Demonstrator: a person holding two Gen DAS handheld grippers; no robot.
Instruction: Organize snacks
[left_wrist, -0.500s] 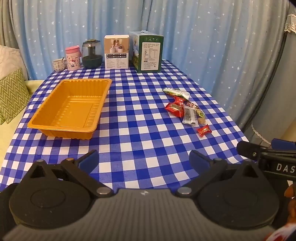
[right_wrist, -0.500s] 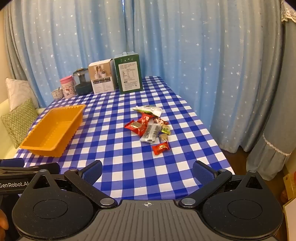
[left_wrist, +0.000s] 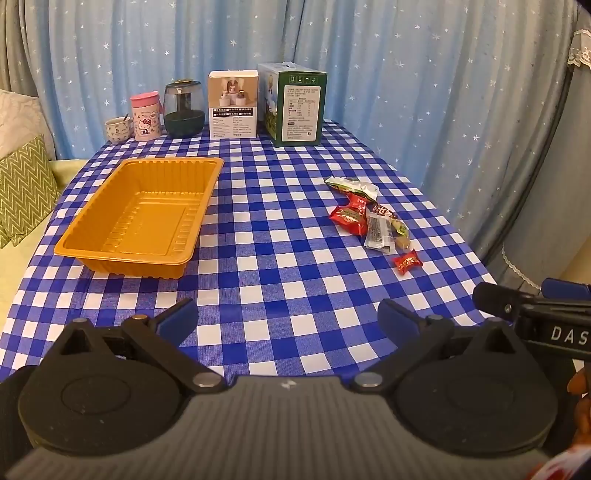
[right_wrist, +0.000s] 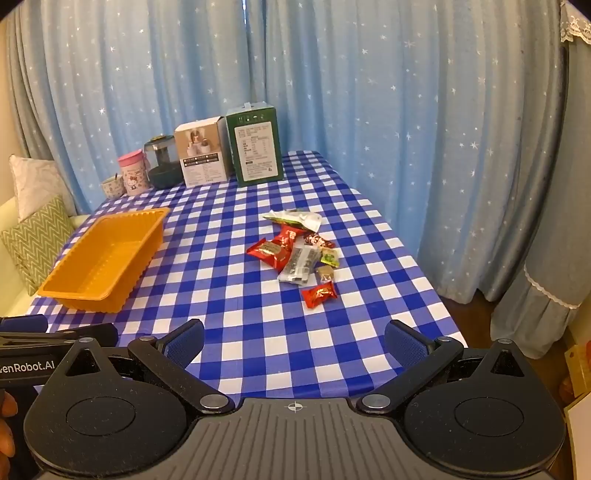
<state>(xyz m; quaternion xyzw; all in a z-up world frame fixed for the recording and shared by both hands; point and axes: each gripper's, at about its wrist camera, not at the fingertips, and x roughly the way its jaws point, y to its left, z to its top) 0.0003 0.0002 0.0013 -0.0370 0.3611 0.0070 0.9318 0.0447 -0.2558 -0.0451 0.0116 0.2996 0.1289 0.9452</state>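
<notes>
Nothing has moved since the earlier frame: both views match, snacks and tray lie as before. Left gripper hangs over the near edge of the bench, fingers spread wide, nothing btw them. Right gripper is the same, fingers spread wide and empty, above the checked cloth. Orange tray sits on the left part of the bench, w/ nothing inside. Snack pile lies to the right of the tray, well apart from it: red packets, one clear wrapper, one green-white packet at the far end. A small red candy lies just beside the pile, on the near side. Boxes and cups stand at the far edge, near the curtain.
</notes>
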